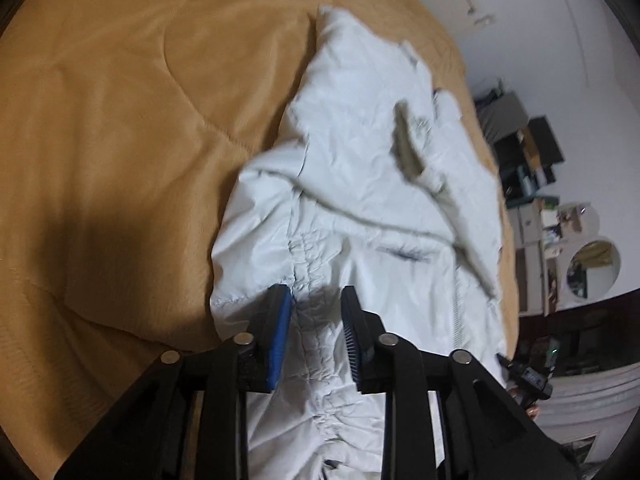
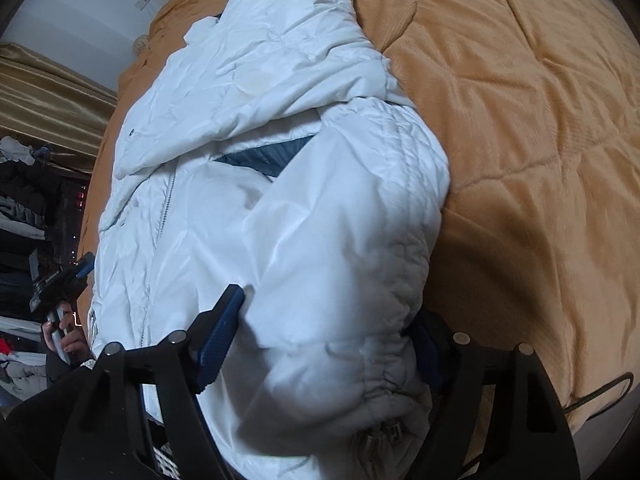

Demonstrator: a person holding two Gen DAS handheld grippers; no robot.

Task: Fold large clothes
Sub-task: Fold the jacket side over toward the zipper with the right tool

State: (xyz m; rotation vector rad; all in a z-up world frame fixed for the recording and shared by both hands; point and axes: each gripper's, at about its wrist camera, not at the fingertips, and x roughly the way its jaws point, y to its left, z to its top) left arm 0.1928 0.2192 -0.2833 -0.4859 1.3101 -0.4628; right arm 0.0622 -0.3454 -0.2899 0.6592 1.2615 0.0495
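Left gripper [image 1: 316, 308]: jaws narrow but apart, blue pads either side of a gathered seam of the white padded jacket [image 1: 360, 184]; pads do not visibly pinch the fabric, which lies in the gap.

Right gripper [image 2: 328, 320]: jaws wide, straddling the puffy folded sleeve [image 2: 340, 248]. Left pad [image 2: 220, 336] sits against the sleeve's edge at 9 o'clock of the bulge; the right finger is mostly buried behind fabric at 3 o'clock. Cannot tell if it squeezes.

Jacket lies on a tan quilted blanket [image 1: 120, 120], running from the grippers toward 12 o'clock. Zipper [image 2: 166, 204] runs along the front; dark blue lining [image 2: 260, 158] peeks out at the sleeve's 11 o'clock. Collar end, with olive-grey inner strip [image 1: 408, 140], is toward 1 o'clock in the left view.

At 8 o'clock of the right view, a hand [image 2: 66, 336] grips the other tool's handle. Round mirror [image 1: 594, 268] and cluttered shelves [image 1: 524, 148] at 3 o'clock of the left view, blurred.
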